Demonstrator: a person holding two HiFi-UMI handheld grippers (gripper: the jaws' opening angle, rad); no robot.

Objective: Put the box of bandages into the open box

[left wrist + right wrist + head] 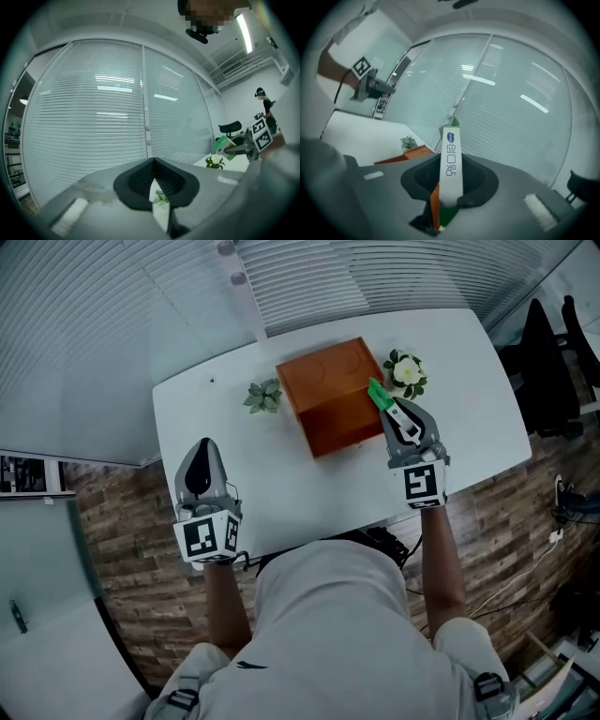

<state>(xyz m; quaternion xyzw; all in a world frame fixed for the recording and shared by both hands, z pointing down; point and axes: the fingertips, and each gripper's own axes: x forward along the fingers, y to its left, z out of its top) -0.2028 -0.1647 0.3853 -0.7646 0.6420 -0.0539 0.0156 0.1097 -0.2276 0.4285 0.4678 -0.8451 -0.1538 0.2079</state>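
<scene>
An orange-brown box (330,395) stands at the middle of the white table (272,474); in the right gripper view only its top edge (410,153) shows. My right gripper (392,416) hovers at the box's right edge, shut on a slim green and white box of bandages (379,395). That bandage box (451,159) stands upright between the right gripper's (450,187) pads. The left gripper (203,448) rests over the table's near left part, well left of the orange box. Its jaws (153,164) meet at the tips with nothing between them.
A small succulent (263,396) sits left of the orange box, and a white flower (405,373) sits at its right, just beyond the right gripper. Window blinds run behind the table. Dark office chairs (544,362) stand at the far right on the wood floor.
</scene>
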